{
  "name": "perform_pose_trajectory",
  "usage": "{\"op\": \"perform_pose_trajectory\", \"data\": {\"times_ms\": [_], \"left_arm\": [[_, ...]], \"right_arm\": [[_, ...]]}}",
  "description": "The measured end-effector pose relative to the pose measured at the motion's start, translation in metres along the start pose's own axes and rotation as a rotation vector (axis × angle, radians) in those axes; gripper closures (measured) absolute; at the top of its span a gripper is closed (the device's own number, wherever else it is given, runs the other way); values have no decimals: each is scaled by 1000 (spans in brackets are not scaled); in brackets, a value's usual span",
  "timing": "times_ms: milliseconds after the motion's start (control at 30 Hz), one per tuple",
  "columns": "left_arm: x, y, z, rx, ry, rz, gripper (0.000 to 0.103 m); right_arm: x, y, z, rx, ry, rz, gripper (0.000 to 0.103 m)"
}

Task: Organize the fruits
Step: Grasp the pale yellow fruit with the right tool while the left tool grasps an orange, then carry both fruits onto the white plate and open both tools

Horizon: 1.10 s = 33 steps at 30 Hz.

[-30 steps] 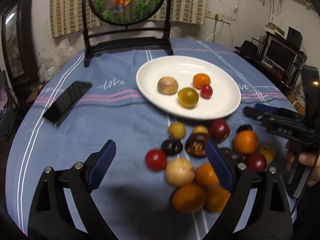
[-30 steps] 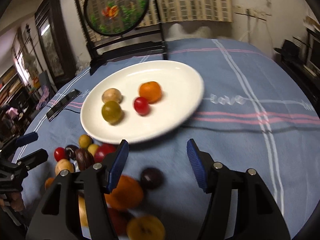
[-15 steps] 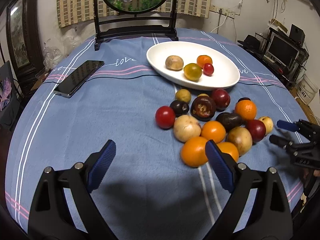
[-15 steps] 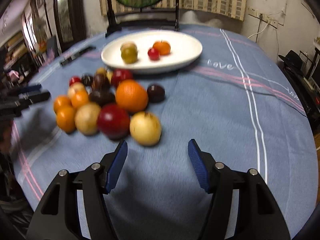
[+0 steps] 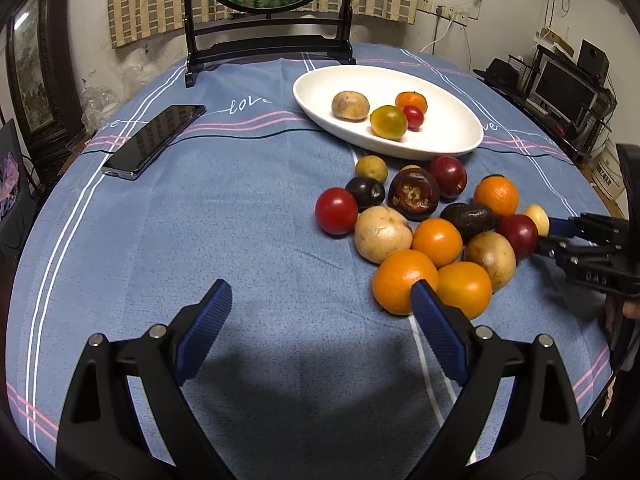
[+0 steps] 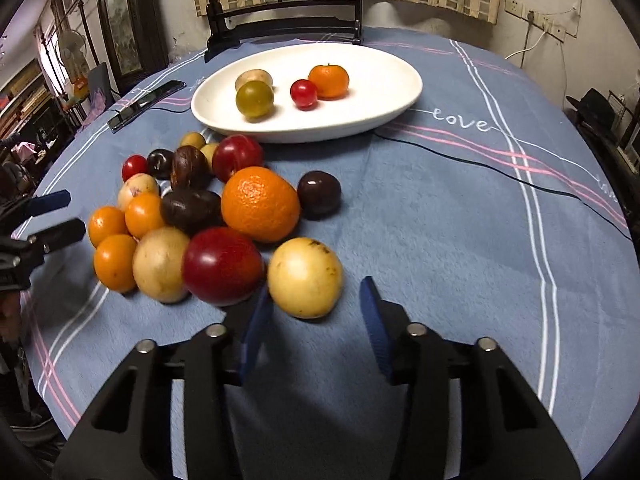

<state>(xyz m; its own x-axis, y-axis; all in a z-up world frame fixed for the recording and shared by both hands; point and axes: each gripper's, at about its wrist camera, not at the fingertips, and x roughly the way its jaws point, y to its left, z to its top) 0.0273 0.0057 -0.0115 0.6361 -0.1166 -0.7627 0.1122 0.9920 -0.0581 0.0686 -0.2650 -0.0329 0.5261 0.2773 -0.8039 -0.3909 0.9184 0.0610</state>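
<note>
A white oval plate (image 5: 452, 136) (image 6: 384, 92) holds several small fruits on the blue tablecloth. In front of it lies a pile of loose fruits: oranges (image 5: 404, 280) (image 6: 260, 202), red plums (image 6: 222, 266), pale yellow fruits (image 6: 306, 276), dark ones (image 5: 414, 194). My left gripper (image 5: 322, 318) is open and empty, low over the cloth, left of the pile. My right gripper (image 6: 312, 322) is open, its jaws just in front of the pale yellow fruit. It also shows at the right of the left wrist view (image 5: 556, 236).
A black phone (image 5: 154, 142) (image 6: 144, 104) lies on the cloth at the left. A round framed screen on a black stand (image 5: 272, 12) stands behind the plate. Shelves and monitors (image 5: 568, 88) are off the table's right edge.
Both grippers have pulled back from the plate toward the near side of the fruit pile. The right gripper's jaws have narrowed and now sit close to the pale yellow fruit.
</note>
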Motion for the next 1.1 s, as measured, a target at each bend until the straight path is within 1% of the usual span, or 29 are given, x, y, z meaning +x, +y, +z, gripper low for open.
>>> {"op": "perform_pose_trajectory", "data": {"times_ms": [33, 233, 400, 500, 567, 600, 633, 667, 700, 800, 933, 1100], "left_arm": [[1, -1, 0, 4, 5, -3, 11], [10, -10, -4, 8, 37, -34, 11], [23, -20, -8, 42, 89, -2, 11], [26, -20, -5, 31, 88, -19, 11], [27, -21, 0, 33, 79, -28, 15], [27, -23, 1, 38, 73, -32, 27], [28, -26, 3, 44, 74, -53, 44], [29, -28, 5, 43, 81, -77, 52], [30, -31, 7, 45, 87, -100, 64], [32, -35, 9, 58, 83, -82, 65], [28, -34, 9, 54, 90, -95, 65], [6, -26, 26, 45, 32, -125, 65]], "right_arm": [[0, 1, 1, 1, 0, 8, 65], [-1, -5, -2, 38, -4, 46, 65], [-2, -4, -2, 40, -4, 49, 65], [-3, -5, -3, 44, -5, 52, 65], [-2, -5, -3, 44, -5, 53, 65], [-2, -5, -3, 45, -5, 55, 65], [-3, -5, -3, 47, -5, 58, 65], [-3, -6, -4, 50, -5, 62, 65], [-3, -6, -4, 52, -5, 65, 65], [-3, -8, -4, 57, -7, 71, 65], [-8, -11, -4, 76, -22, 89, 65], [-24, -12, -1, 72, -71, 100, 65]]}}
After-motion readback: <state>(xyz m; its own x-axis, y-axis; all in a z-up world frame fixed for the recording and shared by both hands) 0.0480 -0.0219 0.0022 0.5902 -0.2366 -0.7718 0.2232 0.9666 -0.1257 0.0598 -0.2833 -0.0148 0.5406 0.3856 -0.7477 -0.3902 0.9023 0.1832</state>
